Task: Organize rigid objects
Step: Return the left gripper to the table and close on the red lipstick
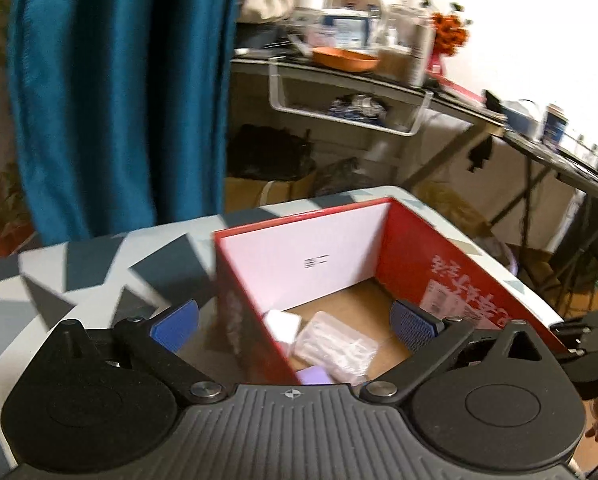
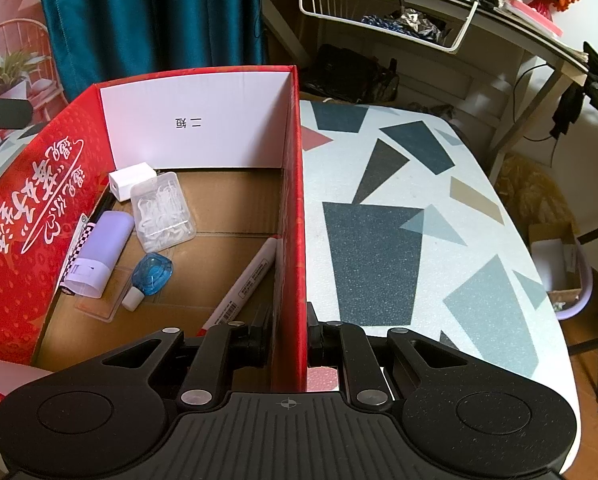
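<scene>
A red cardboard box stands open on a patterned table. Inside lie a white marker, a blue bottle, a lilac tube, a clear plastic case and a white cube. My right gripper is shut on the box's right wall, one finger inside and one outside. My left gripper is open, its blue pads straddling the box's left wall; the clear case shows between them.
A blue curtain hangs behind the table. A cluttered desk with a wire basket stands at the back right. A lilac bin sits on the floor to the right of the table.
</scene>
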The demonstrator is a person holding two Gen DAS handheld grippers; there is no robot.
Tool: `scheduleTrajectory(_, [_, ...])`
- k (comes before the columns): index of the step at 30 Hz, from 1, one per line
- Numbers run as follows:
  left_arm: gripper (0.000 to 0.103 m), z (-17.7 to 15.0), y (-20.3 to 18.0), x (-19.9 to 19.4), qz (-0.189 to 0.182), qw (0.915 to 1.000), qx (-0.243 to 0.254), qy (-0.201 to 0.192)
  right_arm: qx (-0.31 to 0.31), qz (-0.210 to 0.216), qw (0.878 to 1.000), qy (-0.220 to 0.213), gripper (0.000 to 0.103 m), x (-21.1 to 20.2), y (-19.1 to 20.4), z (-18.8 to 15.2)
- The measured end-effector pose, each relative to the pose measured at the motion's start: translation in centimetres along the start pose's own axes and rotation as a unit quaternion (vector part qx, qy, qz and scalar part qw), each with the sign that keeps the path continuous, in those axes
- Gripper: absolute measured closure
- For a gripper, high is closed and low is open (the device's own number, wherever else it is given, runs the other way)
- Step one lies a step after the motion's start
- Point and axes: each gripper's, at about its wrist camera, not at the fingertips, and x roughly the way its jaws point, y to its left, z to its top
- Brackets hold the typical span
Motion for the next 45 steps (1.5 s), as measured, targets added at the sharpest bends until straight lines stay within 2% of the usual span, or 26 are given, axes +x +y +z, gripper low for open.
scheduleTrajectory(4, [0.000, 0.4, 1.4, -0.3, 0.050, 0.9981, -0.029, 0.022, 0.000, 0.000, 1.000, 0.000, 0.089, 0.0, -0.1, 0.0])
scheduleTrajectory(7, [0.000, 0.0, 3.0, -0.7, 0.080, 0.9952, -0.052, 0.021, 0.000, 0.000, 1.000, 0.000, 0.089, 0.0, 0.0, 0.0])
scheduleTrajectory(11, [0.000, -1.0, 5.5, -0.7, 0.135, 0.9871, -0.081, 0.031, 0.000, 0.001, 1.000, 0.000, 0.089, 0.0, 0.0, 0.0])
scheduleTrajectory(14, [0.000, -2.2, 6.9, -0.4, 0.158, 0.9827, -0.090, 0.035, 0.000, 0.000, 1.000, 0.000, 0.088, 0.0, 0.0, 0.0])
scheduleTrajectory(18, [0.000, -3.5, 8.7, 0.8, 0.193, 0.9704, -0.126, 0.071, 0.000, 0.001, 1.000, 0.000, 0.088, 0.0, -0.1, 0.0])
scheduleTrajectory(20, [0.002, -4.1, 9.2, 1.2, 0.199, 0.9681, -0.133, 0.074, 0.000, 0.001, 1.000, 0.000, 0.088, 0.0, -0.1, 0.0])
scheduleTrajectory(24, [0.002, -5.1, 9.1, 1.2, 0.182, 0.9767, -0.103, 0.047, -0.002, 0.002, 1.000, 0.000, 0.088, -0.1, 0.0, 0.1])
scheduleTrajectory(27, [0.002, -5.7, 9.4, 1.6, 0.174, 0.9784, -0.099, 0.051, -0.002, 0.001, 1.000, -0.001, 0.088, -0.1, 0.1, 0.1])
scheduleTrajectory(28, [0.005, -5.9, 9.6, 1.6, 0.172, 0.9787, -0.101, 0.050, -0.003, 0.001, 1.000, -0.001, 0.088, -0.1, 0.1, 0.1])
scheduleTrajectory(30, [0.018, -6.2, 9.8, 2.3, 0.172, 0.9783, -0.101, 0.056, -0.002, 0.000, 1.000, -0.001, 0.088, 0.0, 0.0, 0.1])
scheduleTrajectory(31, [0.029, -6.2, 9.7, 2.7, 0.174, 0.9775, -0.101, 0.062, -0.002, 0.000, 1.000, -0.001, 0.088, 0.0, 0.1, 0.1])
scheduleTrajectory(32, [0.033, -6.3, 9.7, 3.0, 0.175, 0.9770, -0.102, 0.066, -0.002, 0.000, 1.000, -0.001, 0.088, 0.0, 0.0, 0.1])
scheduleTrajectory(39, [0.039, -6.5, 8.6, 5.0, 0.178, 0.9757, -0.098, 0.081, -0.003, 0.001, 1.000, 0.000, 0.089, 0.0, 0.0, 0.1])
scheduleTrajectory(42, [0.049, -6.7, 8.4, 5.5, 0.185, 0.9740, -0.096, 0.090, -0.003, 0.001, 1.000, 0.000, 0.088, 0.0, 0.0, 0.1])
scheduleTrajectory(44, [0.061, -7.0, 8.4, 5.4, 0.186, 0.9729, -0.098, 0.096, -0.003, 0.001, 1.000, 0.000, 0.089, 0.0, 0.0, 0.1])
scheduleTrajectory(45, [0.063, -7.2, 8.4, 5.2, 0.183, 0.9737, -0.098, 0.094, -0.003, 0.000, 1.000, 0.000, 0.089, 0.0, 0.0, 0.1])
